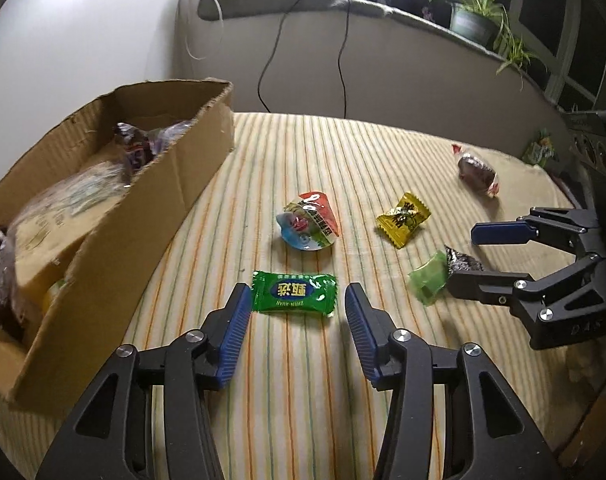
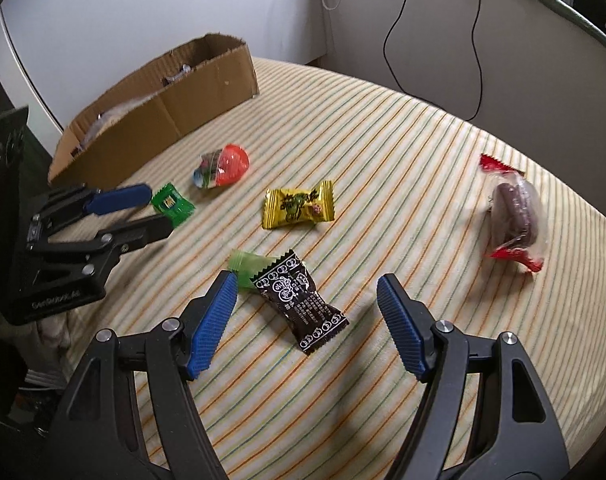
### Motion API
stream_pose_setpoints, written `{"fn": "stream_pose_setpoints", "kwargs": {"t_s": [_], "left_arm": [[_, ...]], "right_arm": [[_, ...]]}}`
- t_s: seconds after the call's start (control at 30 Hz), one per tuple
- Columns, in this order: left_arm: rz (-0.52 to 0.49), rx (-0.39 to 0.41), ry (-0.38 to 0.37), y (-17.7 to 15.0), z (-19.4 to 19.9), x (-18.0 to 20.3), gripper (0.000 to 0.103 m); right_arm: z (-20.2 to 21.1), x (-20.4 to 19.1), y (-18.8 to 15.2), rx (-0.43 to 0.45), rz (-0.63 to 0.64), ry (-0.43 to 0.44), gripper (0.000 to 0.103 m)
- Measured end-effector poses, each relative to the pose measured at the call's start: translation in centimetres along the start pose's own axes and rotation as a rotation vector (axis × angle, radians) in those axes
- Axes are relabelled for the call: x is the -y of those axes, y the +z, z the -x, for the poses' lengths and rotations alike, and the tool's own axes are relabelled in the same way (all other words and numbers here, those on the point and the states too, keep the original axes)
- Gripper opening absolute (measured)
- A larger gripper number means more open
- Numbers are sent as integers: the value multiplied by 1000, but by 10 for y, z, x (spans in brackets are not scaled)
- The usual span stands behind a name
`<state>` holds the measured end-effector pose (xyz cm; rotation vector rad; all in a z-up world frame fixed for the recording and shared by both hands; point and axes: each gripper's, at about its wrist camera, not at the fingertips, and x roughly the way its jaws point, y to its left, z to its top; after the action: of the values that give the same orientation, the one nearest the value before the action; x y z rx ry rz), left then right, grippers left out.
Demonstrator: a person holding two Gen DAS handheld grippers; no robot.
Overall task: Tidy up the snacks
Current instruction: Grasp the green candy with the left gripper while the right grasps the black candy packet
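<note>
Ribbed blue pads (image 1: 235,332) flank glossy green candy (image 1: 294,293).

Striped cloth-covered tabletop (image 2: 383,140), open cardboard box (image 2: 207,92) of snacks at its left, loose on the cloth a green candy (image 1: 294,292), jelly cup (image 1: 309,220), yellow candy (image 2: 299,204), black packet (image 2: 299,300) overlapping a pale green wrapper (image 2: 247,266), chocolate cake in clear wrap (image 2: 515,216)

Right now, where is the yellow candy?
The yellow candy lies mid-cloth in the right wrist view, between the jelly cup on its left and the black candy nearer the camera.
</note>
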<state>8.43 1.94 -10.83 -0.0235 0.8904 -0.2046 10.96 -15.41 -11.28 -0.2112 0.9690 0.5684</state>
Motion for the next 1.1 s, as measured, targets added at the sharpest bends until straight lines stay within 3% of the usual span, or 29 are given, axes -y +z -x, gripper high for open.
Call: {"fn": "stream_pose_setpoints", "kwargs": {"t_s": [0.23, 0.53, 0.87, 1.0, 1.1], "left_arm": [[-4, -16, -4, 1, -7, -3, 53], [14, 9, -7, 0, 0, -5, 53], [-14, -17, 12, 2, -10, -3, 53], [-29, -11, 9, 2, -9, 0, 43], [-47, -6, 9, 1, -10, 3, 37]], "right_arm": [[-9, -5, 0, 2, 26, 7, 75], [-10, -10, 2, -16, 92, -2, 53], [-10, -14, 0, -36, 142, -7, 52], [-10, -14, 0, -39, 148, -16, 45], [-9, -10, 0, -37, 139, -22, 31]]}}
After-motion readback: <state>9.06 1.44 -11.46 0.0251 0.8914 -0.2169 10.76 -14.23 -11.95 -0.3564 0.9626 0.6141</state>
